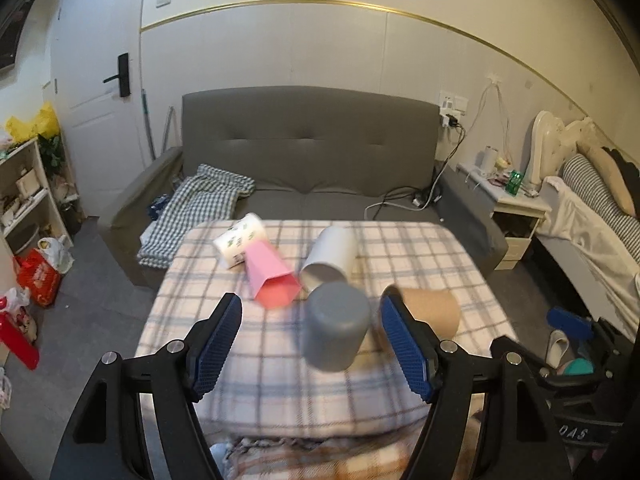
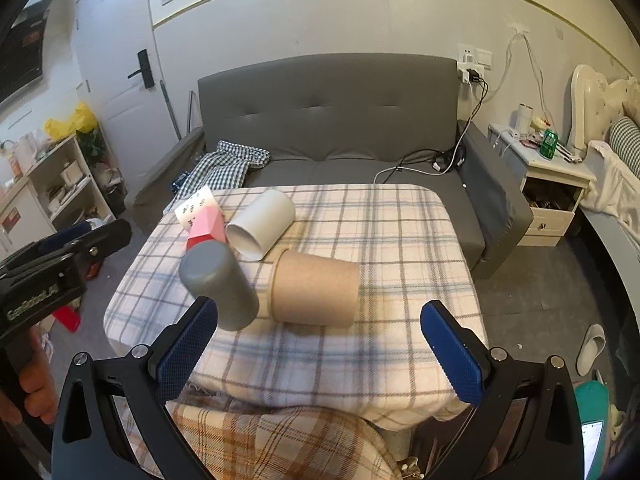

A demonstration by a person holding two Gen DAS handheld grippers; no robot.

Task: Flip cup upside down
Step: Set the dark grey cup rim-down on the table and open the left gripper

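Sofa [image 1: 308, 152]: grey, behind the worktop, a checked cloth [image 1: 200, 208] lying on its left seat.
Worktop [image 1: 420, 248]: covered by a plaid blanket, carrying all the cups.
Left gripper [image 1: 312, 316]: fingers spread wide, holding nothing; the grey cup sits in the gap, touching neither pad.
Right gripper [image 2: 320, 316]: fingers wide apart and empty, low over the worktop's near edge.
Brown cup [image 2: 316, 288]: on its side, just right of the grey cup.
Grey cup [image 1: 336, 326]: closed base up, tilted, blurred; near the worktop's front.
White cup [image 1: 330, 256]: on its side, mouth toward the camera.
Pink cup [image 1: 272, 276]: on its side beside the white cup.
Tissue pack [image 1: 240, 244]: behind the pink cup.
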